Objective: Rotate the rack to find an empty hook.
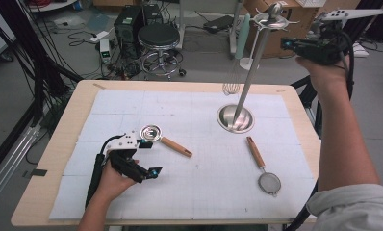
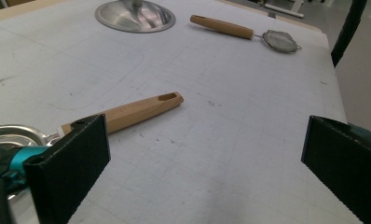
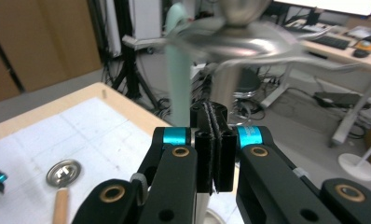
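Left gripper (image 1: pixel 144 159) rests low on the desk (image 1: pixel 50 159), jaws wide, nothing between them — the wooden-handled ladle (image 1: pixel 163 138) lies just beside it. Mid-desk, the steel rack stand (image 1: pixel 247 82) rises from its round base, a whisk (image 1: pixel 234 77) hanging from it. Strainer (image 1: pixel 264 171) lies to the right. Right gripper (image 1: pixel 288 44) held high by the rack top — jaws pressed together, empty.

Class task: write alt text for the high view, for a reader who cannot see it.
A person's right gripper, shut, is raised beside the top of a metal utensil stand where a whisk hangs. The left gripper rests open near a wooden-handled ladle; a strainer lies nearby.
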